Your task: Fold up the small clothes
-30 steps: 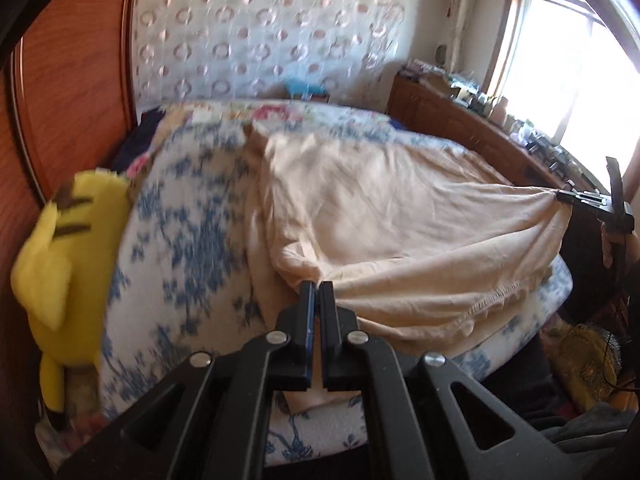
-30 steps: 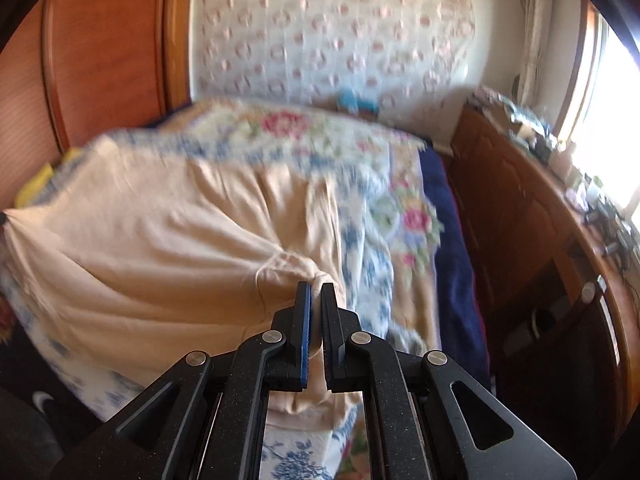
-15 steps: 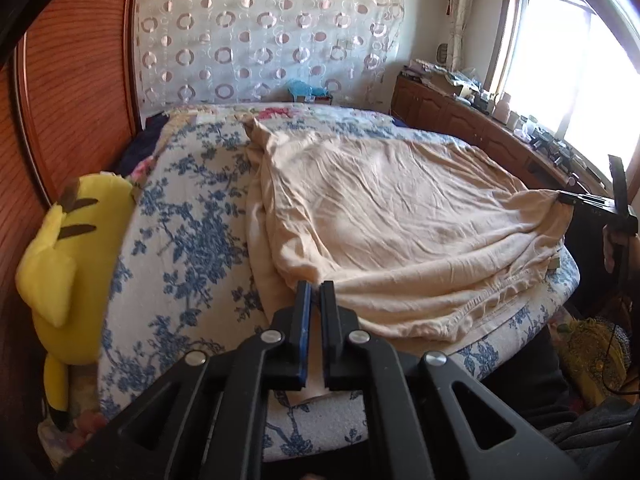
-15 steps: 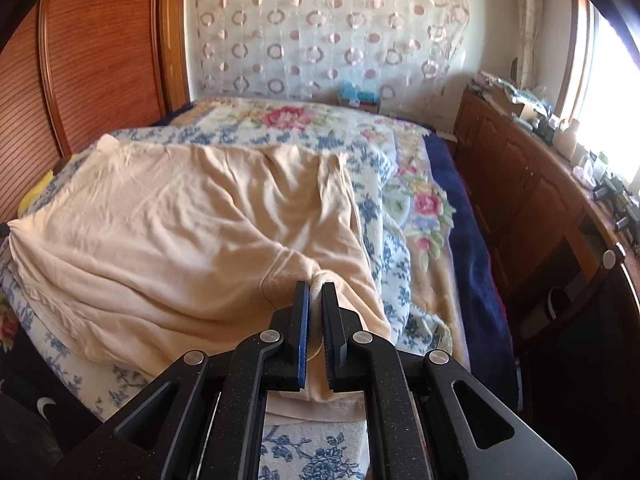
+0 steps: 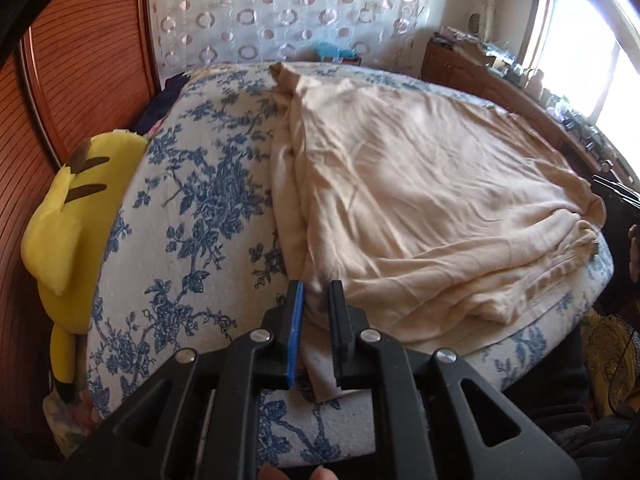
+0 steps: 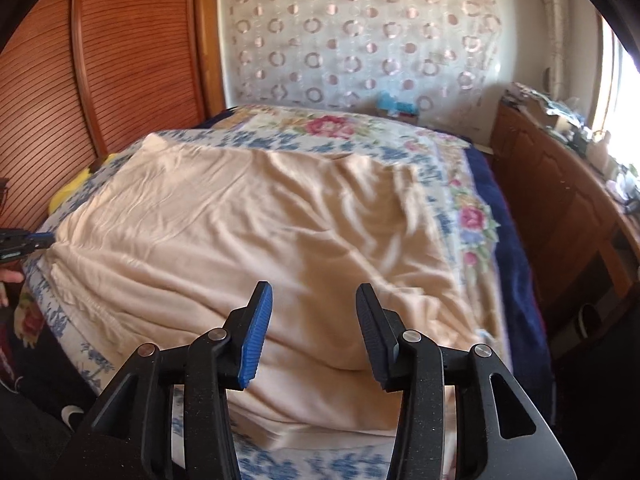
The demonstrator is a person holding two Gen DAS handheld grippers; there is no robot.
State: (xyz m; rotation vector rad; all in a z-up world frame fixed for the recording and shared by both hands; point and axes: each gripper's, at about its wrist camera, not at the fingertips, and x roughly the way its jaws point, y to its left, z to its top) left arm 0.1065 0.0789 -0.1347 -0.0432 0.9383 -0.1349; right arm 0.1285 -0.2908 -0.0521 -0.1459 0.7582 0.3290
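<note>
A pale peach garment (image 5: pixel 420 208) lies spread over the blue-flowered bedcover (image 5: pixel 192 216); it also fills the right wrist view (image 6: pixel 256 232). My left gripper (image 5: pixel 316 292) stands at the garment's near left corner, its jaws a little apart with a strip of the cloth lying loose between them. My right gripper (image 6: pixel 314 300) is wide open and empty just above the garment's near right edge. The left gripper also shows at the left rim of the right wrist view (image 6: pixel 24 240).
A yellow plush toy (image 5: pixel 68 216) lies against the wooden headboard (image 5: pixel 80 64) at the left. A wooden cabinet (image 6: pixel 560 200) with clutter runs along the right under the window. A dark blue blanket (image 6: pixel 508 240) edges the bed's right side.
Both grippers lowered the garment onto the bed and opened. The right one let go fully; the left one's jaws parted slightly around the corner.
</note>
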